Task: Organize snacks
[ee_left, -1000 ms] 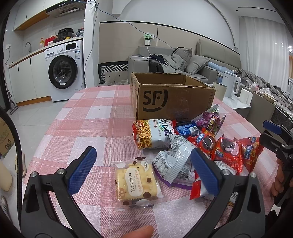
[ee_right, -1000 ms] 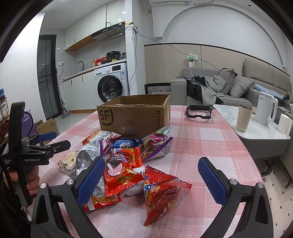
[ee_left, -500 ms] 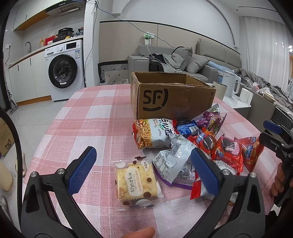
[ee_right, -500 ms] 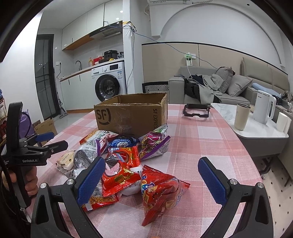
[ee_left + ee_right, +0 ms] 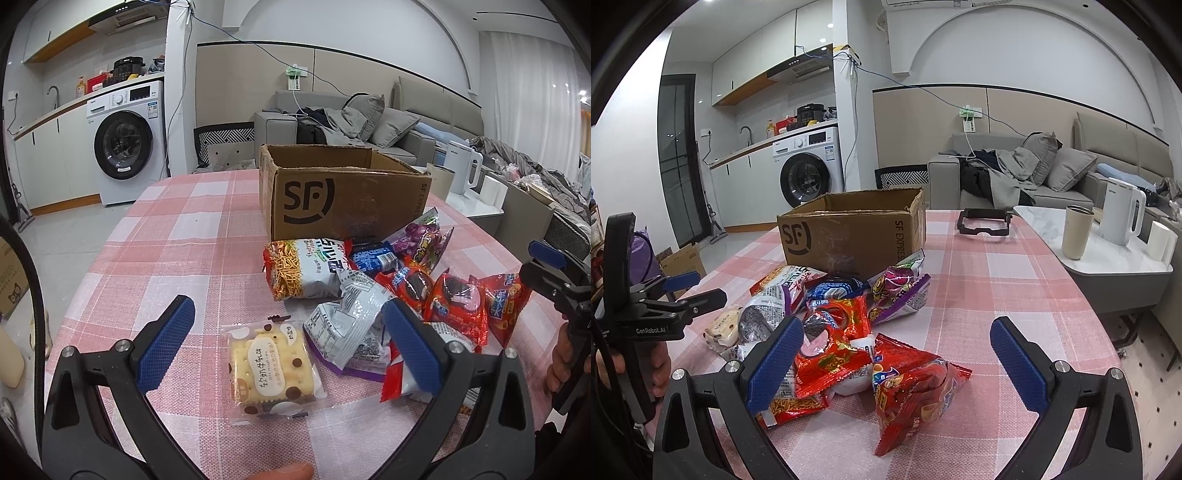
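Observation:
A pile of snack packets lies on the pink checked table in front of an open cardboard box (image 5: 343, 195), which also shows in the right wrist view (image 5: 849, 232). My left gripper (image 5: 288, 347) is open and empty, above a yellow biscuit pack (image 5: 271, 367) that lies between its fingers. A grey noodle bag (image 5: 306, 273) and a silver packet (image 5: 351, 325) lie beyond. My right gripper (image 5: 897, 358) is open and empty above a red chip bag (image 5: 912, 391). A red cookie packet (image 5: 831, 354) and a purple packet (image 5: 897, 291) lie behind it.
A black frame (image 5: 984, 221) lies on the table behind the box. A side table at the right carries a beige cup (image 5: 1078, 236) and a white kettle (image 5: 1121, 214). The table edge (image 5: 1082, 295) runs along the right.
Both grippers stay open. The right wrist view has risen and tilted slightly; the left is almost unmoved.

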`<control>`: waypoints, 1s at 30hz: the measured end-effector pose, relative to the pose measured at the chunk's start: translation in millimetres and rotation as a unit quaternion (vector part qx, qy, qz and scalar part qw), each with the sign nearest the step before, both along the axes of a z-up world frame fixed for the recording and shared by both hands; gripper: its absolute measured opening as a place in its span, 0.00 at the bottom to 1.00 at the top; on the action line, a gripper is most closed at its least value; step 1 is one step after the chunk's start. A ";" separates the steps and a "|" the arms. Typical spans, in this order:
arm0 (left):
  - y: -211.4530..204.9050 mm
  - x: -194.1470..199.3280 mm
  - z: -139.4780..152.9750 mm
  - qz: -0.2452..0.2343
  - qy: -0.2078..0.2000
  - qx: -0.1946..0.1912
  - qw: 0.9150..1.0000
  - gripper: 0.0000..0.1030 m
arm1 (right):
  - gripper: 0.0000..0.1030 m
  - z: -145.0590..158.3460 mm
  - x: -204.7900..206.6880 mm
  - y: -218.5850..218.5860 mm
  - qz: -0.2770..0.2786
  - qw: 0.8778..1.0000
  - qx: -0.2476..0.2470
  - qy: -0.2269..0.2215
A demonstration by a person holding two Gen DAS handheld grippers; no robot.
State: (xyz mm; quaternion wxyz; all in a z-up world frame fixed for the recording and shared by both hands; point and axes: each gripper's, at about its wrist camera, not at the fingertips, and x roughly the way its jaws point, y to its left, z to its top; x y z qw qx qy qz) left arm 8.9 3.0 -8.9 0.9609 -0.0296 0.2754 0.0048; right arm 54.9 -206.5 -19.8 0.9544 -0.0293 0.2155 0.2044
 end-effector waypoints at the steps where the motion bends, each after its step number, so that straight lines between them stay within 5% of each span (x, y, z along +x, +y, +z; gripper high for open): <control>1: -0.9 0.4 0.3 -0.002 0.001 0.001 1.000 1.00 | 1.00 -0.3 0.3 0.1 0.000 1.000 0.000 0.001; 25: 14.2 20.5 -14.3 -0.004 0.087 -0.002 0.996 0.99 | 1.00 -25.6 34.3 2.6 0.007 0.992 -0.037 0.123; 30: 17.1 27.7 -24.0 -0.004 0.115 0.004 0.993 0.97 | 0.91 -31.8 38.5 1.1 0.005 0.990 -0.040 0.137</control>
